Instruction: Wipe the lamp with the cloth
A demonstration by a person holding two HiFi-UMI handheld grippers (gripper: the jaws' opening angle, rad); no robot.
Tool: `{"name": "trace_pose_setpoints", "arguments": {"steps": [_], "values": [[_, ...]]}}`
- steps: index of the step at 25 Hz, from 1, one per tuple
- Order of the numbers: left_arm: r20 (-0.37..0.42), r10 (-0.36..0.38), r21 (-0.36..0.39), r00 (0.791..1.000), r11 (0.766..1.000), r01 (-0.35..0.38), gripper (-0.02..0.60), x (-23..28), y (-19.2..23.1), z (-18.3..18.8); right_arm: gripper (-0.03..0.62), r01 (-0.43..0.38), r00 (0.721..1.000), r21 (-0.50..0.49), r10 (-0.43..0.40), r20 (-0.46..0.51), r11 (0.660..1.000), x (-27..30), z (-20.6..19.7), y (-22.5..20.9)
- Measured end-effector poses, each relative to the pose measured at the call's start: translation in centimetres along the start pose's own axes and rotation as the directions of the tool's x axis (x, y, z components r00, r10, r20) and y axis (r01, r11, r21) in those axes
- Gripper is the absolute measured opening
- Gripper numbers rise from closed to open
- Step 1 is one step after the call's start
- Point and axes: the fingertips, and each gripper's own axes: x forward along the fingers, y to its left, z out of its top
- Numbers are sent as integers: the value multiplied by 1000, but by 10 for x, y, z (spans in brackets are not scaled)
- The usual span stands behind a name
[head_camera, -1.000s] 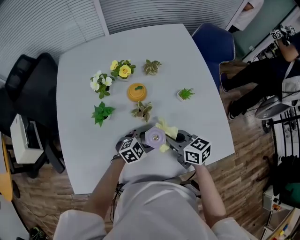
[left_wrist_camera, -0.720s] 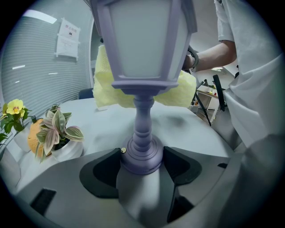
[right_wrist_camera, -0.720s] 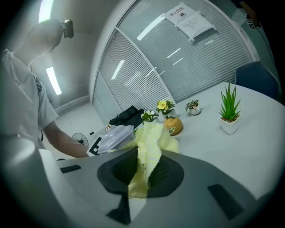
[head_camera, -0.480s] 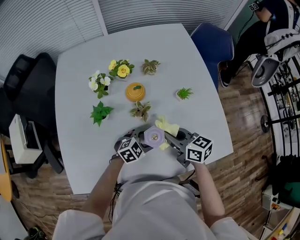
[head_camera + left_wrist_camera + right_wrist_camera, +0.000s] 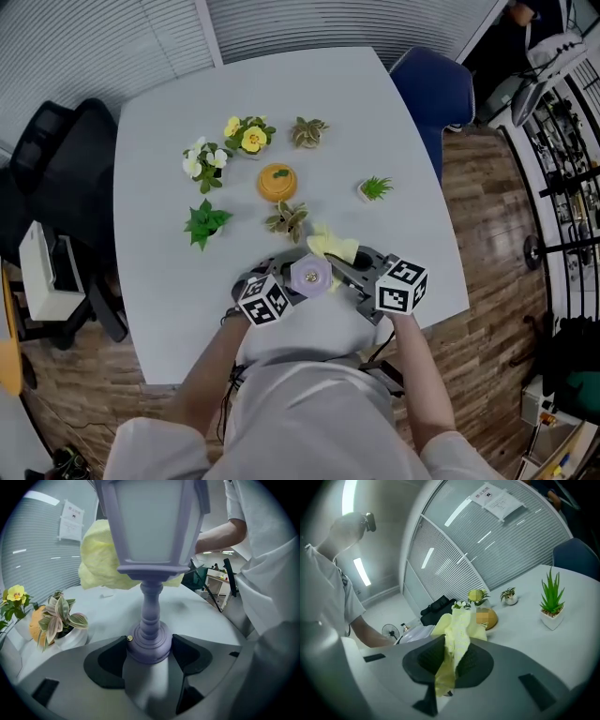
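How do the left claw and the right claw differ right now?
The left claw is shut on the round base of the upright lilac lantern-shaped lamp; the right claw is shut on a crumpled pale yellow cloth. The left claw grips something rigid, the right claw something limp that lies against the lamp's shade. Both are closed and loaded.

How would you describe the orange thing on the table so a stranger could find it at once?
On the pale grey table, find the ring of small potted plants. The orange dome sits in its middle, between the yellow-flowered plant and the striped-leaf plant. Its neighbours are all leafy; it alone is a smooth orange mound.
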Motion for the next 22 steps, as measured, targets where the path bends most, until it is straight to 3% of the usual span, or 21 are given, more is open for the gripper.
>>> {"name": "trace_pose_setpoints", "arguments": {"steps": [5,13,22], "values": [[2,0,1,1000,1000,0,313,0,1,-1,48,-131,990,-25,130,-63,991,12,-1,1],[3,1,0,1000,1000,-1,314,0,2,-2,48,-264,961,4,263,-90,965,25,5,7],[2,-1,1,1000,1000,1,313,0,2,0,48,-252,955,-13,246,-166,968,33,-7,3]]}}
